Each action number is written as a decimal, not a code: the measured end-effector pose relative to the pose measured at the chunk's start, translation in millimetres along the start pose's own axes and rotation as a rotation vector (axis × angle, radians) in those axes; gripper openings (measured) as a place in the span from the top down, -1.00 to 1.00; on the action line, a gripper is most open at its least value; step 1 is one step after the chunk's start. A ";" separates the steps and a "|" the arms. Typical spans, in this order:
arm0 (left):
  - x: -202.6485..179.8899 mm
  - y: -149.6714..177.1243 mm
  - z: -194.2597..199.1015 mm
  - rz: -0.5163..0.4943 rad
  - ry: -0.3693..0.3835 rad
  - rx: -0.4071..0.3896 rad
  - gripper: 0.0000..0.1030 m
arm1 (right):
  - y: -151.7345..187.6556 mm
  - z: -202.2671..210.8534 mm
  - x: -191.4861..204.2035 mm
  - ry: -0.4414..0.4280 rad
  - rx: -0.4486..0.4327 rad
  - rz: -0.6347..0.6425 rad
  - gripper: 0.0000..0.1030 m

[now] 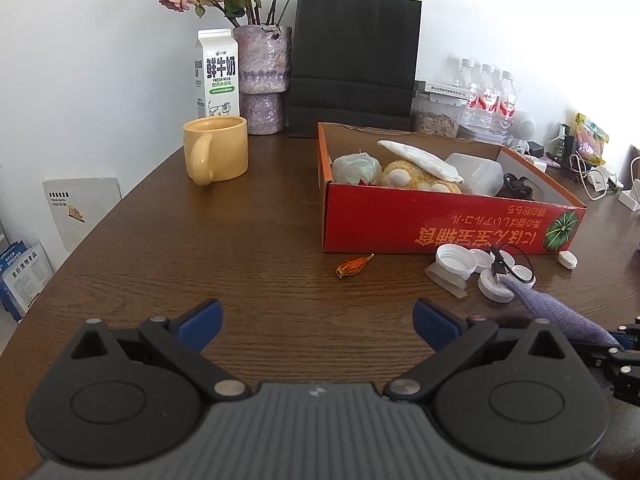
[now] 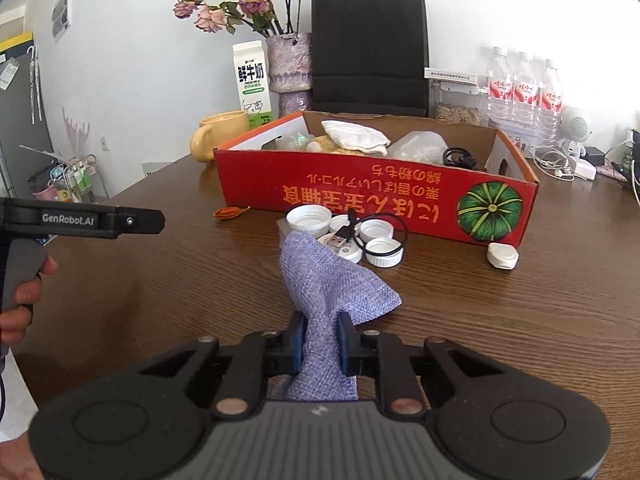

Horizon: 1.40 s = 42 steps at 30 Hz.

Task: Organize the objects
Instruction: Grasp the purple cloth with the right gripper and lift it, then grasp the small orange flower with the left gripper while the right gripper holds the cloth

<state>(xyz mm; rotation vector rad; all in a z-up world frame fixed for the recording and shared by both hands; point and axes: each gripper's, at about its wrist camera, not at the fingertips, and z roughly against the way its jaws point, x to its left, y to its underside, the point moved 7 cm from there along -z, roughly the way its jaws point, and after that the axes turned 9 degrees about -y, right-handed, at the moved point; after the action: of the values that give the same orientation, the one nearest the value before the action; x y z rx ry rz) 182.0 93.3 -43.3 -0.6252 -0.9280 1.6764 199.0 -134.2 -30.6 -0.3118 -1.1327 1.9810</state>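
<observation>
2 grippers are over the brown wooden table [image 1: 260, 216]. The right gripper [image 2: 322, 338] has its jaws pinching a lavender woven cloth [image 2: 328, 284], which rises from between the blue pads and leans forward toward a cluster of white bottle caps [image 2: 344, 236]; the cloth's far tip lies just beside the caps and a black USB cable [image 2: 352, 228] looped over them. The left gripper [image 1: 316, 322] has its jaws spread wide with nothing between them, low above bare table to the left of the cloth. Behind the caps sits a red cardboard box [image 2: 376, 200] printed with a green pumpkin, holding a white pouch [image 2: 356, 136], a clear plastic container [image 2: 420, 146] and a black cord [image 2: 460, 158]. 1 separate white cap [image 2: 502, 256] lies near the box's right front corner, and a dried orange flower bud [image 1: 352, 267] lies on the table near its left front corner. A yellow mug [image 1: 214, 150] stands left of the box, with a milk carton [image 1: 218, 76] and a purple vase [image 1: 266, 80] of dried roses behind it. A black paper bag [image 1: 354, 64] stands against the wall, and 3 water bottles [image 2: 524, 92] are to its right.
</observation>
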 end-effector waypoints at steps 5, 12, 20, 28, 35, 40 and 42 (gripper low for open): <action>-4.1 -5.0 -12.7 -0.004 -0.011 0.013 -1.00 | -9.1 16.0 -23.1 0.058 -0.056 -0.022 0.70; -12.8 -11.6 -35.6 -0.003 -0.028 0.035 -1.00 | -19.5 24.6 -51.7 0.116 -0.109 -0.045 0.70; -29.4 -23.7 -62.3 -0.010 -0.064 0.025 -0.95 | -26.5 22.0 -69.2 0.140 -0.135 -0.049 0.70; -43.6 -24.1 -85.0 -0.028 -0.047 0.056 -0.68 | -26.1 20.4 -72.7 0.131 -0.139 -0.051 0.70; -45.5 -20.0 -87.8 -0.032 -0.013 0.069 0.61 | -24.0 19.0 -71.8 0.123 -0.135 -0.055 0.70; -46.9 -18.9 -75.3 -0.021 0.018 0.038 0.68 | -24.0 19.5 -70.0 0.117 -0.136 -0.052 0.70; -46.3 -19.7 -67.5 -0.015 0.018 0.016 0.68 | -23.8 19.5 -69.0 0.114 -0.136 -0.051 0.70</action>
<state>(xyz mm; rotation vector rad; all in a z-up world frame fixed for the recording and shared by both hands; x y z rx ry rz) 259.3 69.6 -66.9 -0.6195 -0.9034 1.6610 244.6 -191.4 -12.3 -0.4571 -1.1922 1.8219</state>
